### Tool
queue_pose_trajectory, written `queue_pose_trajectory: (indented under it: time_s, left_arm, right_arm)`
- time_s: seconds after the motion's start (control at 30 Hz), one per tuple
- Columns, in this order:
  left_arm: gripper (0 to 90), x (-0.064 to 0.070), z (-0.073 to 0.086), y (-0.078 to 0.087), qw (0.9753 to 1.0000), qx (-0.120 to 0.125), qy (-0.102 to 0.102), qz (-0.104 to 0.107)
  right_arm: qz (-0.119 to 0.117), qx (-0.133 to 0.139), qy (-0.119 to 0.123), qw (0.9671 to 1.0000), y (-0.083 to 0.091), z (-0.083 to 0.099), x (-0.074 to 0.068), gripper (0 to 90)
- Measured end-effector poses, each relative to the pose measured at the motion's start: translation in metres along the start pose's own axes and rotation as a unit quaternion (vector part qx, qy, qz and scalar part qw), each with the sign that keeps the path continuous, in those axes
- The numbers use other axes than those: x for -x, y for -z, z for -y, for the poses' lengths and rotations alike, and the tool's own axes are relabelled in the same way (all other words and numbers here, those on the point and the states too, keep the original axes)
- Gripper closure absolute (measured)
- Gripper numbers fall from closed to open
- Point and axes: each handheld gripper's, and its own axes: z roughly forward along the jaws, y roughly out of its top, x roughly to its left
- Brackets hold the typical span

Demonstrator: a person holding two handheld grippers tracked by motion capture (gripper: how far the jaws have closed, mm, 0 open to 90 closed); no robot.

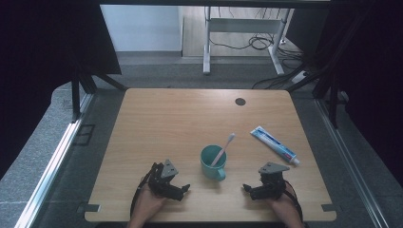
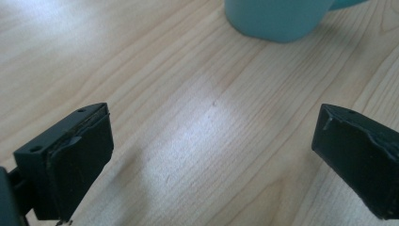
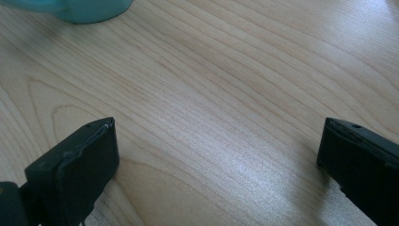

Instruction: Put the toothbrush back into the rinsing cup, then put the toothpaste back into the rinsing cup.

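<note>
The toothbrush (image 1: 223,149) stands in the cup (image 1: 212,163), seemingly done; both grippers, left (image 1: 183,189) and right (image 1: 247,190), rest with jaws open and empty, toothpaste (image 1: 275,145) untouched

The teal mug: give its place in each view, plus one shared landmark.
High view: teal mug at table centre-front, between both grippers, toothbrush standing in it.
Left gripper view: mug base at top edge, right of centre.
Right gripper view: base at top-left corner.
Shared landmark: the wood-grain tabletop.
</note>
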Motion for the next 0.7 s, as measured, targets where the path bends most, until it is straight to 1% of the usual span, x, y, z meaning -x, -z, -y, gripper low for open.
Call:
queue_pose_trajectory:
  time_s: [0.13,0.27,0.3,0.33,0.37,0.47,0.57,0.7]
  left_arm:
    - [0.0,0.0010,0.0039,-0.0032,0.9999,-0.013,0.004,0.001]
    - [0.0,0.0019,0.0034,-0.0041,0.9999,-0.017,0.000,-0.001]
    - [0.0,0.0028,0.0030,-0.0057,0.9996,-0.028,0.001,0.000]
    - [0.0,0.0028,0.0030,-0.0057,0.9996,-0.028,0.001,0.000]
    - [0.0,0.0029,0.0028,-0.0063,0.9995,-0.031,0.003,0.005]
    - [0.0,0.0016,0.0029,-0.0065,0.9994,-0.033,0.010,0.008]
    - [0.0,0.0015,0.0029,-0.0066,0.9994,-0.033,0.011,0.007]
    - [0.1,0.0014,0.0029,-0.0066,0.9994,-0.033,0.012,0.006]
  right_arm:
    - [0.000,0.000,-0.001,1.0000,0.0001,0.0000,0.0001,0.0]
    - [-0.001,0.000,-0.001,1.0000,0.0001,-0.0001,0.0004,0.0]
    - [-0.003,-0.003,-0.003,1.0000,0.0003,-0.0010,0.0011,0.0]
    - [-0.003,-0.003,-0.003,1.0000,0.0003,-0.0010,0.0011,0.0]
    - [-0.003,-0.004,-0.004,1.0000,0.0004,-0.0014,0.0012,0.0]
    - [-0.004,0.000,-0.006,1.0000,0.0025,-0.0038,0.0020,0.0]
    - [-0.006,0.005,-0.002,1.0000,0.0044,-0.0058,0.0015,0.0]
    - [-0.004,0.003,0.000,1.0000,0.0048,-0.0073,0.0021,0.0]
